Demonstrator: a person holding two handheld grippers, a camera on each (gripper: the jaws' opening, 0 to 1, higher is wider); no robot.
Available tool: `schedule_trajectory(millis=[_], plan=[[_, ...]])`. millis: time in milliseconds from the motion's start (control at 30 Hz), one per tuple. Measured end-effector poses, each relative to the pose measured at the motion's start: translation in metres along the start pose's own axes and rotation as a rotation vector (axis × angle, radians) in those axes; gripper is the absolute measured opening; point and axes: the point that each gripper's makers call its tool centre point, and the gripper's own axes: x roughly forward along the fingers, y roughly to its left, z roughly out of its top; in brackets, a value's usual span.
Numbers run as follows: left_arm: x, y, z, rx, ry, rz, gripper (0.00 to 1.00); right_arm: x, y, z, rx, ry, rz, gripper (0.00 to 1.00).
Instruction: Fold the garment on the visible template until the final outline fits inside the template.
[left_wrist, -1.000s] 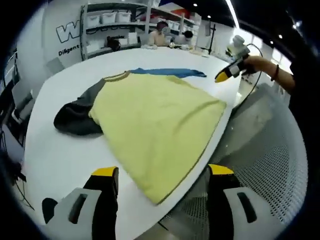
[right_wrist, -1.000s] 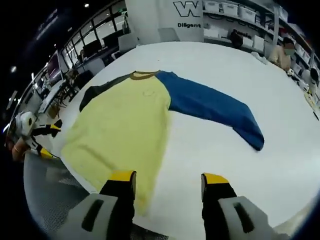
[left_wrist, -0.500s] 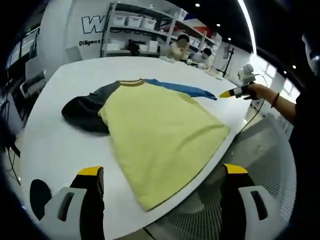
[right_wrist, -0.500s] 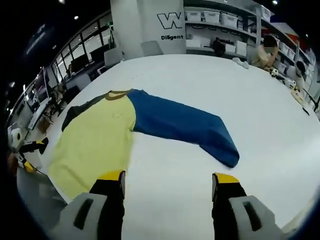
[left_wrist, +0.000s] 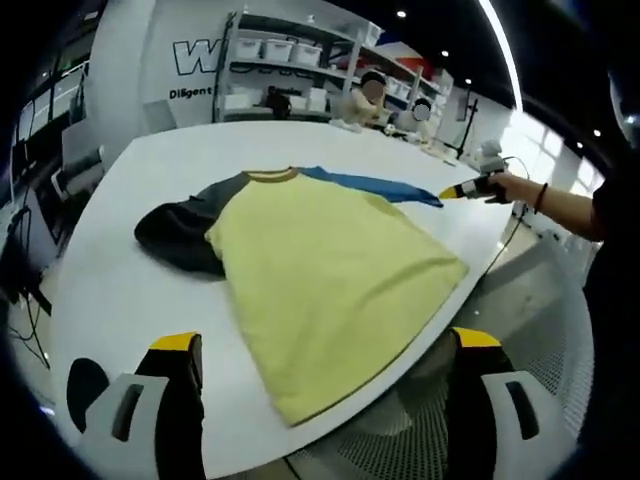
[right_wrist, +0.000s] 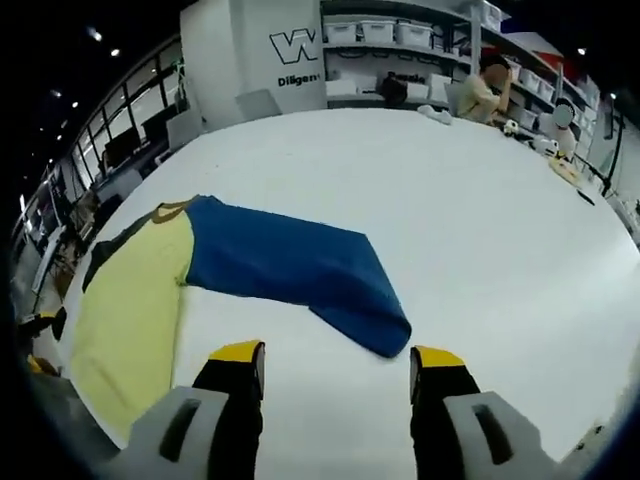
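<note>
Garment (left_wrist: 330, 270) lies flat on white table (right_wrist: 500, 230), shelves (left_wrist: 290, 70) behind.

Beyond the white table (left_wrist: 110, 300), shelving (left_wrist: 290, 60) held pale storage bins (right_wrist: 365, 32), and a white wall carried dark lettering (right_wrist: 292, 45). Seated people (right_wrist: 480, 95) worked at the table's far edge, and a perforated metal surface (left_wrist: 545, 330) lay beside it.

surface: white table (left_wrist: 120, 290), large, rounded edge
on it: garment (left_wrist: 330, 270) lying flat (yellow body, blue sleeve (right_wrist: 290, 265), dark grey sleeve (left_wrist: 180, 225))
hem: at the near table edge
far end: small clutter, too small to tell
</note>
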Motion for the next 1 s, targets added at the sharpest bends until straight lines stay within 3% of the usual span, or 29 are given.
schedule_trajectory(millis=[200,367,533,667,800,900,1000], plan=[[-0.002,-0.001,0.001,0.016,0.005,0.009,0.98,0.019,-0.033,-0.003,0.043,0.016,-0.041,0.4],[-0.005,0.001,0.003,0.011,-0.003,0.018,0.97,0.034,-0.059,0.005,0.082,-0.016,-0.063,0.32],[-0.007,0.004,0.005,0.008,-0.004,0.03,0.96,0.042,-0.066,0.012,0.003,-0.03,-0.081,0.29],[-0.009,0.007,0.009,-0.008,-0.021,0.041,0.95,0.05,-0.067,0.009,-0.095,0.003,-0.089,0.27],[-0.011,0.008,0.009,-0.006,-0.018,0.048,0.94,0.056,-0.065,0.01,-0.18,0.001,-0.084,0.16],[-0.011,0.009,0.008,-0.007,-0.014,0.05,0.93,0.057,-0.063,0.011,-0.193,-0.009,-0.079,0.08],[-0.011,0.009,0.008,-0.007,-0.014,0.053,0.91,0.059,-0.058,0.01,-0.219,-0.004,-0.065,0.06]])
